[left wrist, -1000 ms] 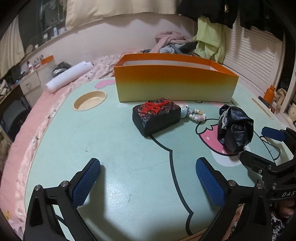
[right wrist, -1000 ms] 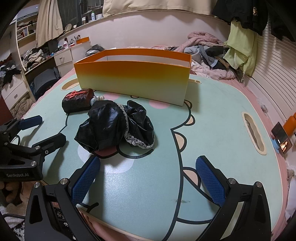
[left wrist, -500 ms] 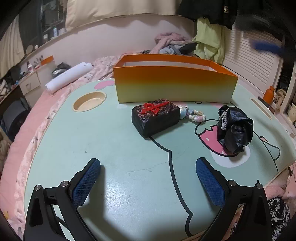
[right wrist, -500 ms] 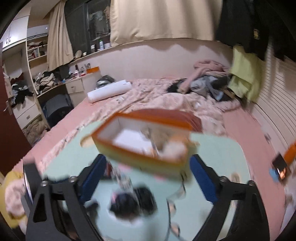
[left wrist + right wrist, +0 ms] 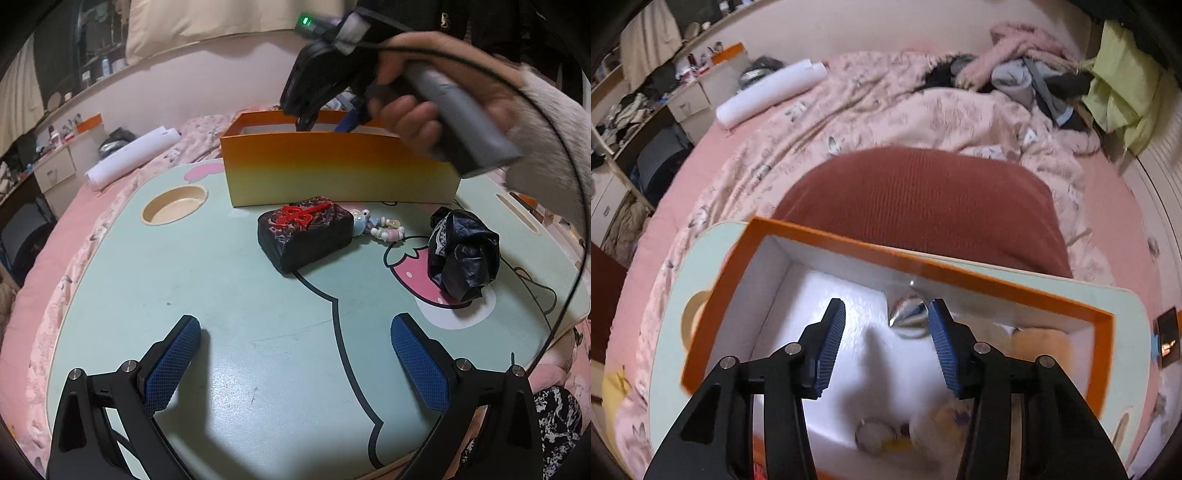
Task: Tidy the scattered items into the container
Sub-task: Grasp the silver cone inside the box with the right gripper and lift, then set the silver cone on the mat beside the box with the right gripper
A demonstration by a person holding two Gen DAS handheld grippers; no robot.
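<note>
Left wrist view shows the left gripper (image 5: 295, 363) low over the green table (image 5: 229, 295), its blue fingers (image 5: 171, 363) spread wide with nothing between them. Going from left to right, a round cup hole (image 5: 173, 205) sits in the table, then the tall orange box (image 5: 340, 173) stands at the back. In front of the box lies a dark block with a red bow (image 5: 304, 236), with a bead bracelet (image 5: 380, 227) touching its right end. A crumpled black bag (image 5: 461, 253) lies further right, apart from both. Up above, a hand (image 5: 410, 110) holds the right gripper (image 5: 886, 323) over the box. Right wrist view looks down into the white inside, where a shiny silver thing (image 5: 908, 317) and some blurry small things lie. Its jaws are closing, with nothing held between them.
</note>
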